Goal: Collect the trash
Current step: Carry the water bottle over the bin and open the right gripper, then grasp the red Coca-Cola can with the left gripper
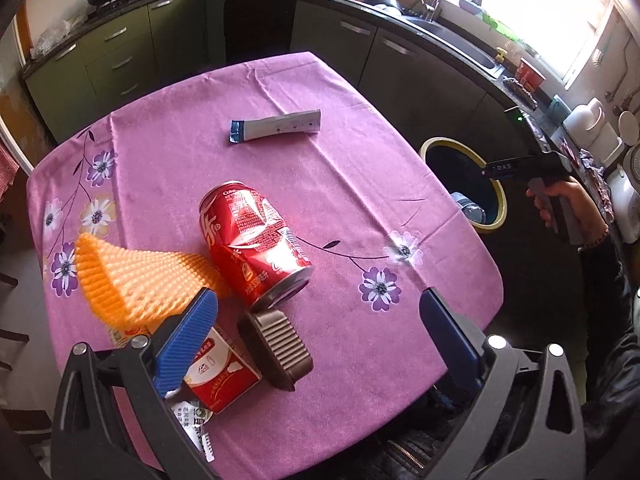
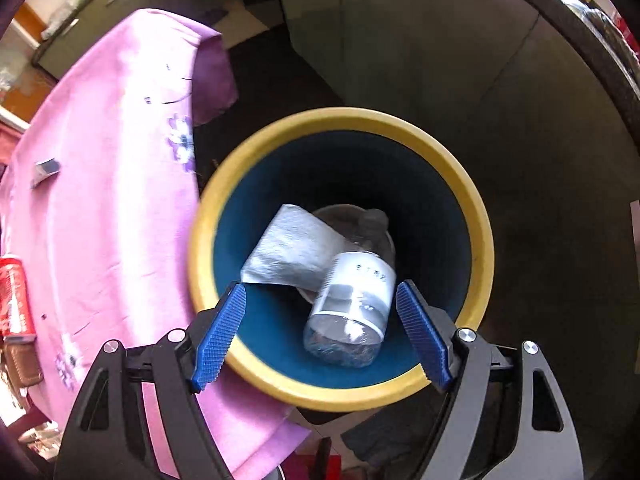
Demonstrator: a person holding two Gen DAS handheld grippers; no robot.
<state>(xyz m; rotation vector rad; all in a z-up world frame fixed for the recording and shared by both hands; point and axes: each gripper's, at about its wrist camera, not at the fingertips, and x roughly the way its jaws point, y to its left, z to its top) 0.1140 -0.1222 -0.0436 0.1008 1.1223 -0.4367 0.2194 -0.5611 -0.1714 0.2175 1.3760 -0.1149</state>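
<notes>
A dented red can (image 1: pixel 254 240) lies on the pink tablecloth (image 1: pixel 360 184) with an orange foam net (image 1: pixel 136 276), a brown ribbed tray (image 1: pixel 278 348), a red and white carton (image 1: pixel 222 376) and a white tube (image 1: pixel 276 126). My left gripper (image 1: pixel 320 340) is open above the table's near edge, empty. My right gripper (image 2: pixel 322 332) is open over the yellow-rimmed blue bin (image 2: pixel 476 216), empty. Inside the bin lie a clear plastic bottle (image 2: pixel 354 300) and a white wrapper (image 2: pixel 292 248). The bin also shows in the left wrist view (image 1: pixel 498 196).
Dark kitchen cabinets and a counter with pans, a sink (image 1: pixel 460 36) and a red cup (image 1: pixel 530 76) ring the table. The bin stands on the floor just off the table's right edge. The red can (image 2: pixel 14 296) and tube (image 2: pixel 46 170) show at left in the right wrist view.
</notes>
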